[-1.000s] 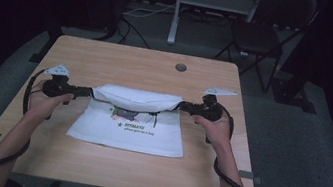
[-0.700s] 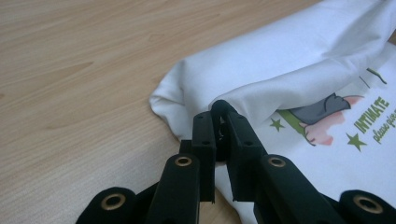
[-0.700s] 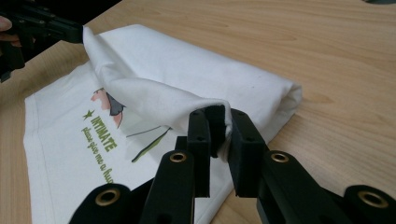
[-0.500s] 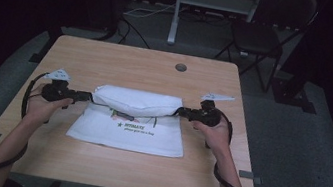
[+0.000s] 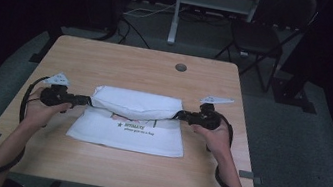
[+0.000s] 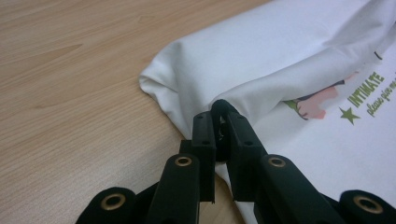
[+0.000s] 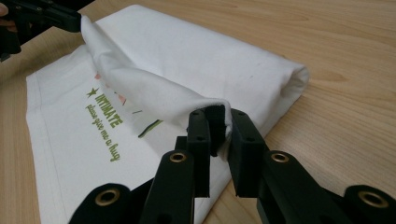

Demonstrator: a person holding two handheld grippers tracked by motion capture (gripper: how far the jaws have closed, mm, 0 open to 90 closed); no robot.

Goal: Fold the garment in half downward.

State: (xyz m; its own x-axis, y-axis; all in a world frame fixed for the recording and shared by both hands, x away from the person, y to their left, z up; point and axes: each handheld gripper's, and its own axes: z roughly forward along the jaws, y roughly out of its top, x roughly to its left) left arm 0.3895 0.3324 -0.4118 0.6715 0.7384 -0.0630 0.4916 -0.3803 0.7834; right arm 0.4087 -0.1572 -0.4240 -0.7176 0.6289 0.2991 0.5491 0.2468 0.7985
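Both grippers — left gripper [image 6: 219,122], right gripper [image 7: 218,125] — are clamped on the white shirt [image 5: 132,118]; uneven pulling may skew the fold.

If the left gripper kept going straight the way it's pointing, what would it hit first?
Its jaws already pinch the white T-shirt, so the left gripper would push into that folded cloth first; beyond it, roughly opposite, is the right gripper.

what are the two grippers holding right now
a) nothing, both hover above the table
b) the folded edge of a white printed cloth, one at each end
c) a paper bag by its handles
b: the left gripper and right gripper are each shut on the white printed cloth.
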